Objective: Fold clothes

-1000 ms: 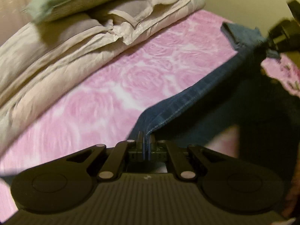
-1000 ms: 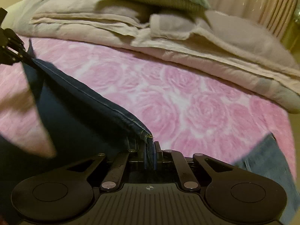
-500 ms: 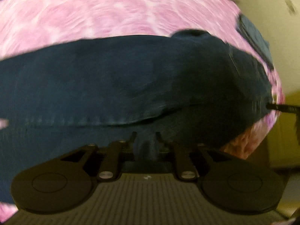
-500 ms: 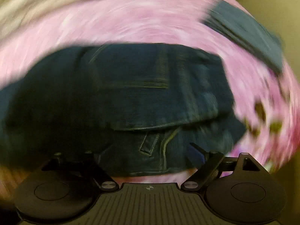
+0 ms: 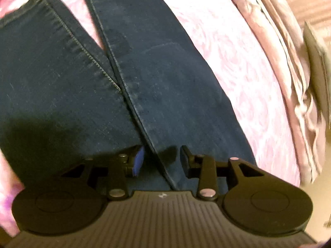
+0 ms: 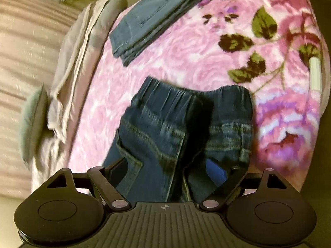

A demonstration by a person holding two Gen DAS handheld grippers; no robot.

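Note:
Dark blue jeans (image 5: 86, 86) lie flat on the pink rose bedspread (image 5: 238, 57). In the left wrist view both legs run away from me, hems at the top. My left gripper (image 5: 161, 161) is open and empty just above the legs. In the right wrist view the waistband end (image 6: 186, 124) of the jeans lies below me, with a back pocket showing. My right gripper (image 6: 167, 171) is wide open and empty over it.
A folded lighter blue garment (image 6: 153, 18) lies on the bedspread beyond the waistband. A folded beige quilt (image 6: 78, 57) and a green pillow (image 6: 31, 124) lie along the bed's side; the quilt also shows in the left wrist view (image 5: 289, 72). A white object (image 6: 315, 74) lies at right.
Both grippers held the jeans stretched in the air a second ago. They have swung down, laid the jeans flat on the bed, and opened, letting go.

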